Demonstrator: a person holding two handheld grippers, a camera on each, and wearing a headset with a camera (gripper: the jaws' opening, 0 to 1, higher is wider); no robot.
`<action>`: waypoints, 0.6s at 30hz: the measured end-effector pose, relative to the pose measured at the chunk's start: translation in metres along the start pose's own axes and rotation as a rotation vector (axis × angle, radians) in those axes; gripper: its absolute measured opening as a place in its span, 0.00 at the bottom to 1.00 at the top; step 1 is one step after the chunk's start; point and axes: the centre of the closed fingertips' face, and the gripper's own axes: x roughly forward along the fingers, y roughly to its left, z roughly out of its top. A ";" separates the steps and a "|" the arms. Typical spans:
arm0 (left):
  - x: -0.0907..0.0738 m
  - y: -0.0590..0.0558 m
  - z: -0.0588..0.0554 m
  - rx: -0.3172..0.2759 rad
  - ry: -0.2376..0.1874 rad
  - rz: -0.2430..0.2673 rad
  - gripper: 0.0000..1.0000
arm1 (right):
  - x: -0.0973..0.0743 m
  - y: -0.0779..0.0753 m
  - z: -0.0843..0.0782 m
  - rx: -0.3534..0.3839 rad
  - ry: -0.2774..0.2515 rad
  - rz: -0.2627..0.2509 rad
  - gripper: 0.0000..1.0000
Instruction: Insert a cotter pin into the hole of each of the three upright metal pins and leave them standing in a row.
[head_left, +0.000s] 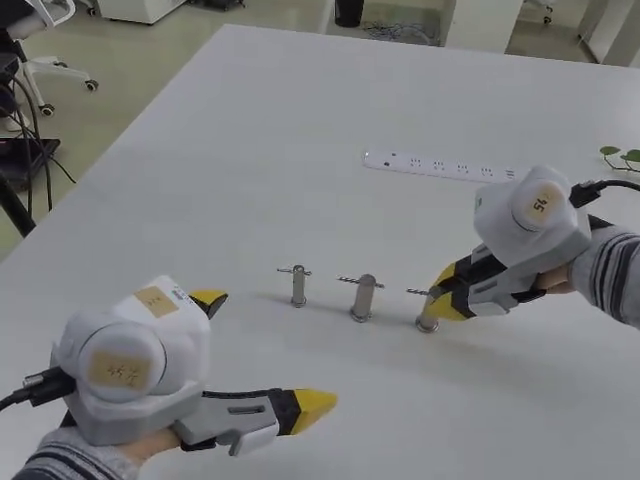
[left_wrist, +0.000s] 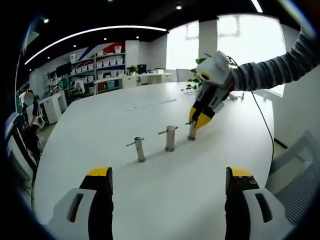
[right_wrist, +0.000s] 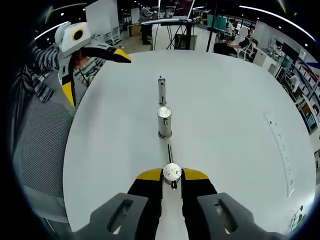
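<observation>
Three upright metal pins stand in a row on the white table: the left pin, the middle pin and the right pin. A thin cotter pin crosses the top of each. My right gripper is shut on the right pin's head, and its cotter pin pokes out ahead of the jaws. My left gripper hovers open at the near left, well short of the row, with nothing between its fingers. From it the row runs toward the right gripper.
A white power strip lies on the table behind the row. Green leaves show at the right edge. An office chair stands on the floor beyond the table's left edge.
</observation>
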 end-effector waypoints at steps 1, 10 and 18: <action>0.000 0.000 0.000 -0.001 0.001 -0.001 0.93 | 0.000 0.000 0.000 0.001 -0.001 0.002 0.08; 0.000 0.002 -0.002 -0.009 0.016 -0.003 0.94 | -0.001 0.001 -0.002 -0.033 -0.006 0.007 0.09; 0.000 0.004 -0.006 -0.009 0.037 -0.005 0.94 | 0.002 0.001 -0.003 -0.121 0.025 0.024 0.09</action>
